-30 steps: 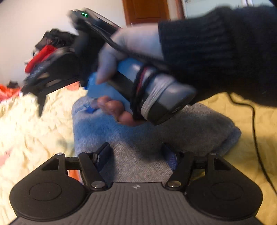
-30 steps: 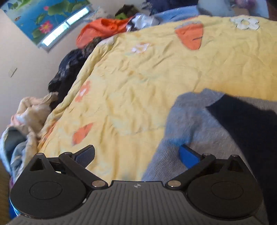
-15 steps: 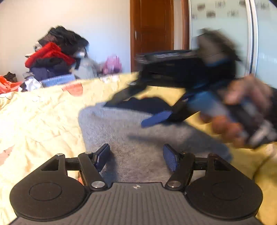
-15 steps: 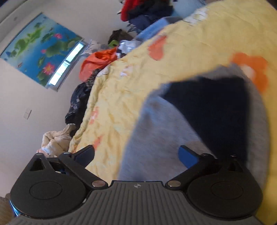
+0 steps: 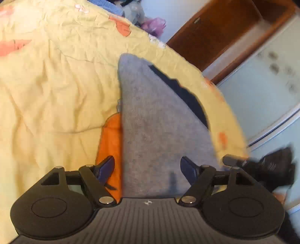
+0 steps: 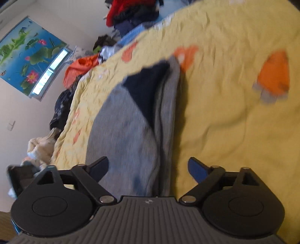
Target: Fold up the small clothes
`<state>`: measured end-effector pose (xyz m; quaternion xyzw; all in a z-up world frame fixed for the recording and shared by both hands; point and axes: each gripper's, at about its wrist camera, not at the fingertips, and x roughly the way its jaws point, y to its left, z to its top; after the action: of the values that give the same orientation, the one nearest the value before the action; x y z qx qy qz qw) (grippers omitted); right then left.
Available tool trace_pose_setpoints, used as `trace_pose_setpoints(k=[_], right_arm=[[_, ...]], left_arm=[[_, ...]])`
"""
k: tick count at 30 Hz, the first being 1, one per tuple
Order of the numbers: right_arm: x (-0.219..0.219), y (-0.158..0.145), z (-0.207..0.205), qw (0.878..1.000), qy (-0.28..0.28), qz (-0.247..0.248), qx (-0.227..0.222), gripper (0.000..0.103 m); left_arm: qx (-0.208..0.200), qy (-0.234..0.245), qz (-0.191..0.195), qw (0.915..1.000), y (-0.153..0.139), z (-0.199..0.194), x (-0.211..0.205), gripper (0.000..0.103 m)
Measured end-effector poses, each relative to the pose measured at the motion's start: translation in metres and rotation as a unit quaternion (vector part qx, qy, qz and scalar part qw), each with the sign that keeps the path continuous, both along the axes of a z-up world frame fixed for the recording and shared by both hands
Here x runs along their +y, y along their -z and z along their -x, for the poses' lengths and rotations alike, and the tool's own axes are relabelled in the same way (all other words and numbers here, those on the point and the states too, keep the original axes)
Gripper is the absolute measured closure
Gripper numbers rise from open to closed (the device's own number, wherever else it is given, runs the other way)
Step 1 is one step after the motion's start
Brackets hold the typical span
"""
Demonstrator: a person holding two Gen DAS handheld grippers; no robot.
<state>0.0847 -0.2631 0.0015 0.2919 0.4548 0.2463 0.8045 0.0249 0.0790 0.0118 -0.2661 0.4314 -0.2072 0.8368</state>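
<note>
A folded grey garment (image 5: 159, 122) with a navy patch (image 5: 183, 90) lies flat on the yellow bedspread (image 5: 46, 84). My left gripper (image 5: 147, 169) hovers over its near end. Its jaws are opening, and the cloth lies below them, unpinched. The right gripper's blurred black body (image 5: 271, 165) shows at that view's right edge. In the right wrist view the same garment (image 6: 127, 131) stretches away with its navy patch (image 6: 148, 88) on top. My right gripper (image 6: 148, 168) straddles the garment's layered right edge. Its jaws are also opening, with no pad pressing on the fabric.
Piles of clothes sit at the bed's far side: red and dark ones (image 6: 131, 13) and an orange one (image 6: 80, 65). A cream bundle (image 6: 39, 148) lies off the bed's left edge. A brown wooden door (image 5: 225, 33) and a pale sliding panel (image 5: 262, 90) stand beyond the bed.
The hand with the right gripper, which lay across the garment in the left wrist view, has swung off to the right. Both views have rolled. The garment now lies uncovered.
</note>
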Motion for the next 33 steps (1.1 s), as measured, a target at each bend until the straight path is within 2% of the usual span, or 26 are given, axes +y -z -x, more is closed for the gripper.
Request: trace_pose_setpoints(k=[2, 3, 4, 5, 6, 7, 9, 12, 14, 16, 17, 18, 19, 20, 21, 22, 24, 25, 26, 27, 28, 31, 33], right_arm=[[0.007, 0.004, 0.007, 1.0, -0.01, -0.022, -0.006, 0.018], [0.008, 0.006, 0.009, 0.999, -0.015, -0.04, 0.002, 0.024], [0.009, 0.01, 0.008, 0.998, -0.019, -0.057, 0.014, 0.038], [0.011, 0.013, 0.005, 0.997, -0.018, -0.068, 0.029, 0.049], [0.012, 0.018, 0.001, 0.996, -0.018, -0.069, 0.046, 0.077], [0.013, 0.022, -0.001, 0.996, -0.018, -0.062, 0.055, 0.082], [0.015, 0.022, -0.001, 0.996, -0.022, -0.066, 0.049, 0.082], [0.015, 0.004, 0.01, 0.997, -0.037, -0.066, 0.02, 0.083], [0.011, -0.005, 0.02, 0.996, -0.046, -0.077, 0.009, 0.083], [0.007, 0.0, 0.024, 0.997, -0.044, -0.059, 0.018, 0.079], [0.008, 0.007, 0.026, 0.998, -0.041, -0.049, 0.026, 0.076], [0.003, 0.015, 0.028, 0.998, -0.033, -0.048, 0.037, 0.073], [-0.001, 0.018, 0.031, 0.996, -0.024, -0.07, 0.04, 0.061], [-0.006, 0.019, 0.034, 0.995, -0.016, -0.093, 0.045, 0.052], [-0.01, 0.017, 0.037, 0.993, -0.009, -0.109, 0.042, 0.032], [-0.012, 0.014, 0.042, 0.993, -0.003, -0.116, 0.032, 0.021], [-0.013, 0.013, 0.045, 0.993, -0.002, -0.115, 0.029, 0.021], [-0.011, 0.014, 0.043, 0.993, -0.001, -0.114, 0.029, 0.027], [-0.008, 0.015, 0.04, 0.993, 0.0, -0.109, 0.033, 0.032], [-0.003, 0.016, 0.036, 0.994, -0.005, -0.104, 0.039, 0.05], [0.002, 0.018, 0.033, 0.994, -0.012, -0.096, 0.045, 0.079], [0.014, 0.015, 0.037, 0.997, -0.036, -0.066, 0.032, 0.082], [0.013, 0.005, 0.047, 0.996, -0.051, -0.07, 0.015, 0.082]], left_arm=[[0.02, 0.02, 0.033, 0.9991, 0.006, -0.002, -0.001, 0.026], [0.027, 0.023, 0.045, 0.9983, 0.007, -0.006, -0.001, 0.032], [0.037, 0.027, 0.046, 0.9979, 0.006, -0.011, -0.004, 0.043], [0.052, 0.026, 0.034, 0.9977, 0.008, -0.015, -0.007, 0.076], [0.064, 0.022, 0.022, 0.9974, 0.01, -0.013, -0.009, 0.087], [0.068, 0.022, 0.026, 0.9971, 0.011, -0.015, -0.009, 0.087], [0.065, 0.022, 0.017, 0.9975, 0.004, -0.012, -0.008, 0.091], [0.034, 0.038, 0.008, 0.9987, -0.012, 0.005, -0.01, 0.091], [0.031, 0.047, 0.001, 0.9984, -0.009, 0.012, -0.011, 0.09], [0.037, 0.044, -0.034, 0.9977, 0.003, 0.016, -0.014, 0.087], [0.032, 0.041, -0.021, 0.9985, 0.004, 0.018, -0.011, 0.085], [0.035, 0.037, -0.006, 0.9987, 0.005, 0.018, -0.008, 0.074], [0.042, 0.038, 0.009, 0.9984, 0.005, 0.017, -0.005, 0.067], [0.044, 0.041, 0.025, 0.9979, 0.004, 0.017, -0.003, 0.048], [0.042, 0.042, 0.042, 0.9974, 0.003, 0.02, 0.002, 0.029], [0.039, 0.04, 0.048, 0.9973, 0.003, 0.022, 0.004, 0.025], [0.03, 0.041, 0.033, 0.9982, 0.001, 0.016, -0.004, 0.027], [0.025, 0.041, 0.023, 0.9986, 0.0, 0.013, -0.008, 0.031], [0.029, 0.041, 0.01, 0.9987, -0.001, 0.009, -0.013, 0.062], [0.043, 0.038, -0.008, 0.9983, 0.001, 0.004, -0.017, 0.088], [0.049, 0.036, -0.013, 0.9981, 0.004, 0.0, -0.019, 0.088], [0.035, 0.035, -0.016, 0.9986, -0.008, 0.008, -0.013, 0.091], [0.029, 0.043, -0.008, 0.9986, -0.016, 0.018, -0.006, 0.091]])
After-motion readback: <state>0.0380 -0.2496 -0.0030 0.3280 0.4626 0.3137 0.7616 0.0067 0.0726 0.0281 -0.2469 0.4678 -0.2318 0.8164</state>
